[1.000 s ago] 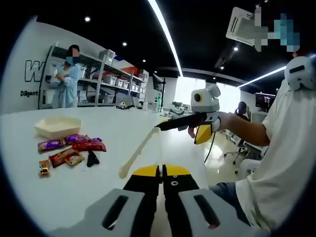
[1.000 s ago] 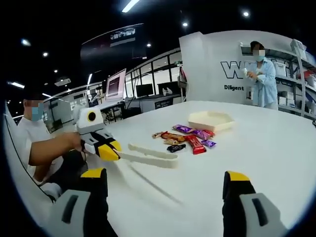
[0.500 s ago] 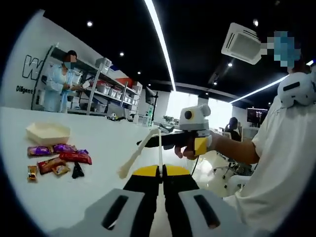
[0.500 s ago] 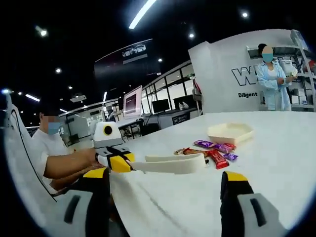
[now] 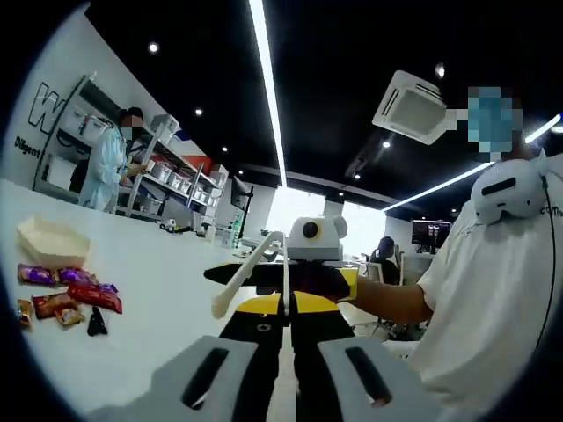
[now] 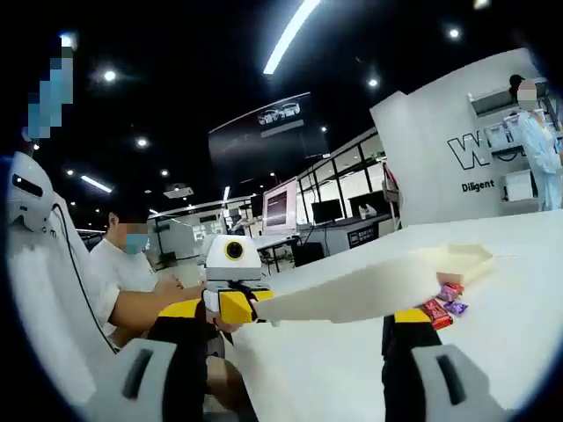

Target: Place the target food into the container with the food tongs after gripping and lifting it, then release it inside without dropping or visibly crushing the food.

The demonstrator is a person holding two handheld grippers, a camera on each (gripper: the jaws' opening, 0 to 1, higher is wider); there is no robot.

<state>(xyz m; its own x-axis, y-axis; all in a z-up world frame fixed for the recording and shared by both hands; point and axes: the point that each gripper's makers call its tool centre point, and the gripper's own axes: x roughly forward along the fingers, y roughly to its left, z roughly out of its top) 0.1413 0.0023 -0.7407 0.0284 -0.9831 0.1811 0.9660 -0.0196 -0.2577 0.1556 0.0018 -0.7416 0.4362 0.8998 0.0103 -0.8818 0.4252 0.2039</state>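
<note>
Meanwhile, the cream food tongs (image 5: 249, 275) were held clear above the white table (image 5: 149, 290) by the left gripper (image 6: 230, 303), whose jaws were closed on the handle end, as seen in the right gripper view. The right gripper (image 6: 286, 347) was spread wide, its jaws on either side of the tongs. Wrapped snacks (image 5: 62, 297) lay in a cluster towards the table's far edge, just beside the shallow cream container (image 5: 51, 240).
</note>
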